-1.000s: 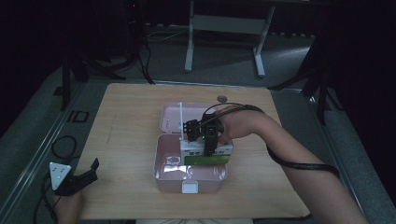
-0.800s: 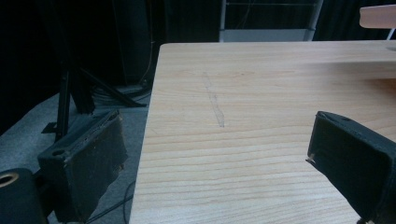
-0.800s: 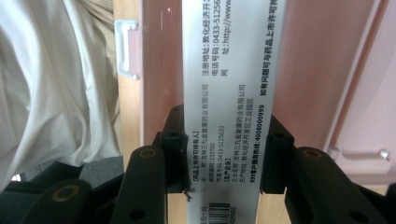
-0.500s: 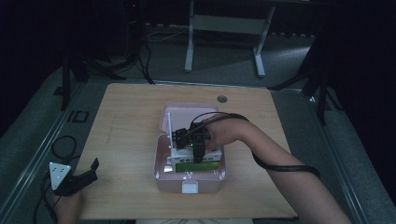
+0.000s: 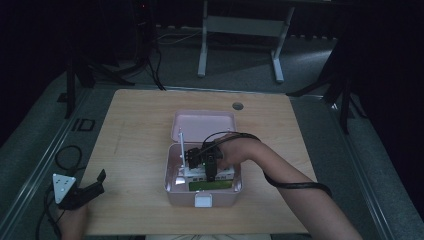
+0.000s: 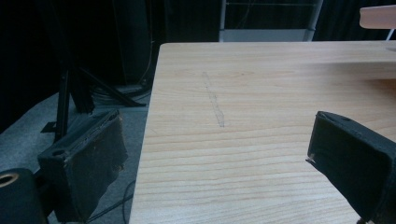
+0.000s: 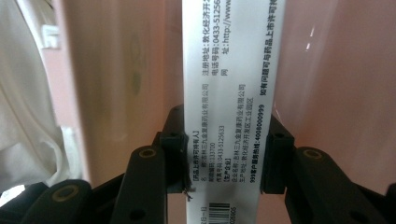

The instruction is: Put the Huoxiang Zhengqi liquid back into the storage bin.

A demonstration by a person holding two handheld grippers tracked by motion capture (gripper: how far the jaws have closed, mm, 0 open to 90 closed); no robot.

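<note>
An open pink box [image 5: 172, 187] sits mid-table with its lid [image 5: 204, 125] lying flat behind it. My right gripper [image 5: 200, 161] reaches into the box's left half and is shut on a slim white medicine carton [image 5: 182, 149] that stands on edge by the left wall. In the right gripper view the carton [image 7: 229, 70], with black print, is pinched between both jaws of the gripper [image 7: 229, 154], with the pink wall behind it. A green packet [image 5: 210, 185] lies along the box's front. My left gripper [image 5: 85, 192] rests off the table's near left corner, open and holding nothing [image 6: 217, 154].
The wooden table [image 5: 130, 125] has a round grommet hole [image 5: 238, 106] near its far edge. A white latch [image 5: 203, 201] sticks out of the box's front. A metal desk frame [image 5: 240, 25] stands on the floor beyond the table. White wrapping [image 7: 28, 93] lies beside the carton.
My right gripper has carried the white carton leftward and slightly nearer, down into the left side of the pink box. The left gripper has stayed still.
</note>
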